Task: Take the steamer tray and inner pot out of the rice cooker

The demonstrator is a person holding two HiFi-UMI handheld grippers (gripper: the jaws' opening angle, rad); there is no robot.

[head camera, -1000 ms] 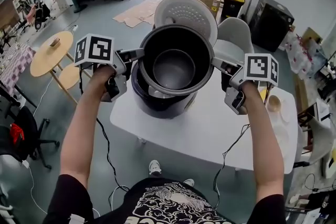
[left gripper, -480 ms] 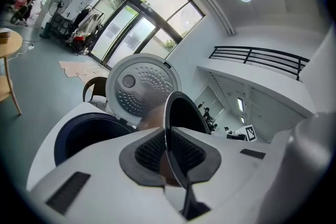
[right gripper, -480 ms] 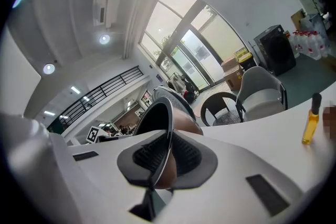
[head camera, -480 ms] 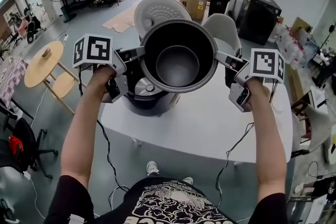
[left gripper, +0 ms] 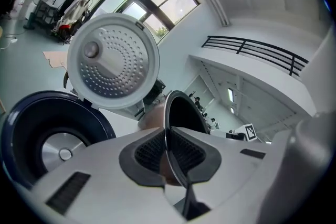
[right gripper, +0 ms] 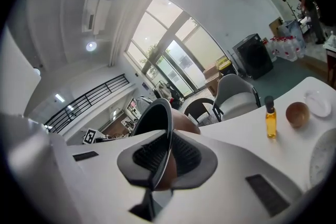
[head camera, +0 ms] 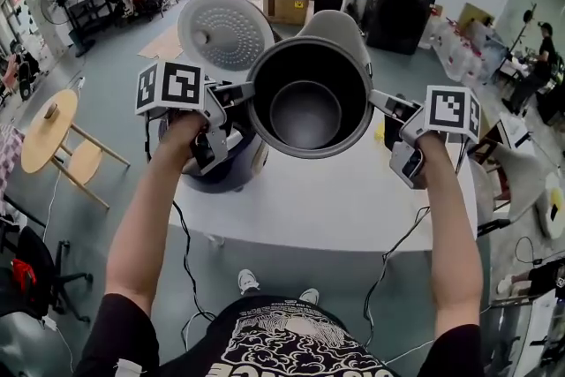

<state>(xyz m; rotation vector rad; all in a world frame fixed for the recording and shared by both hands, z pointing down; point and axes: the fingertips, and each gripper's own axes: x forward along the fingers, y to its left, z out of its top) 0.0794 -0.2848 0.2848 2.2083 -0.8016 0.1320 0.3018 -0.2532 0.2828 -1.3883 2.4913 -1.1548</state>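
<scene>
Head view: both grippers are holding the pot [head camera: 306, 97] up in the air, one on each side of the rim [head camera: 309, 42]. Left gripper [head camera: 237, 93] is pinching the rim's left edge. Right gripper [head camera: 380, 103] is pinching the right edge, directly opposite. Pot is sitting level between them, mouth up, dark inside, nothing showing in it. It is hanging over the far part of the white table [head camera: 353, 199], clear of the cooker [head camera: 199, 183] and just to its right. Cooker is standing on the table's left end below the left gripper, with its lid [head camera: 225, 29] tipped up and open behind it. Grey chair [head camera: 340, 26] is showing behind the pot.

Left gripper view: jaws are nearly together, pads [left gripper: 149, 152] pressing on the thin rim from both sides. Rim is running edge-on up through the gap, and the pot wall is curving away beyond it. Open cooker is lying lower left, with a metal plate [left gripper: 58, 150] showing at its bottom and the lid standing above it.

Right gripper view: same grip, pads clamping the rim edge-on, pot body bulging out past the jaws. Table is stretching off to the right, and a bottle [right gripper: 270, 119] of yellow liquid is standing on it, well apart from the pot.
</scene>
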